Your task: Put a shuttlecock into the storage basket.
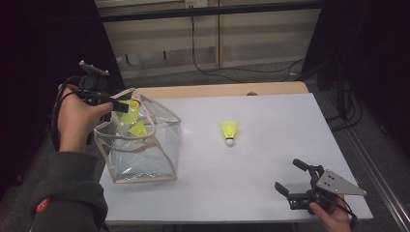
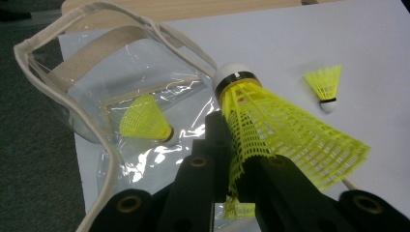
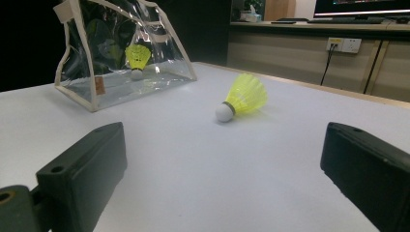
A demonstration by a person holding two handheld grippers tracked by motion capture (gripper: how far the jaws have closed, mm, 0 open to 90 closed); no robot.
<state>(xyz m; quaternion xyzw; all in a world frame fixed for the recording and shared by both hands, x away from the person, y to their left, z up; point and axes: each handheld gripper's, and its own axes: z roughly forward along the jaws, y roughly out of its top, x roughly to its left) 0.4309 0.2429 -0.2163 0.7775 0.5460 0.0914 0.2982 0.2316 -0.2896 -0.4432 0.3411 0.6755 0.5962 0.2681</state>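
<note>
Shuttlecock of yellow plastic mesh with a white cork tip [image 2: 270, 125] is clamped by its skirt between the black jaws of the left gripper [image 1: 121, 104], at the upper left of the high view, directly over the open mouth of the clear plastic bag with beige fabric trim [image 1: 167, 145]. It is held there, it seems, so that it can fall straight in when the jaws part. The bag stands upright on the white table [image 1: 270, 159], its straps fallen to the sides, which leaves the mouth free. A second yellow shuttlecock [image 2: 145, 120] lies already inside on the bottom of the bag, seen through the transparent wall. A third yellow shuttlecock [image 1: 229, 132] lies on its side in the middle of the table, well apart from the bag, probably waiting for its turn. The right gripper [image 1: 296, 178] rests at the lower right of the high view with its jaws wide apart and nothing between them, facing that loose shuttlecock, as if ready to take it.
</note>
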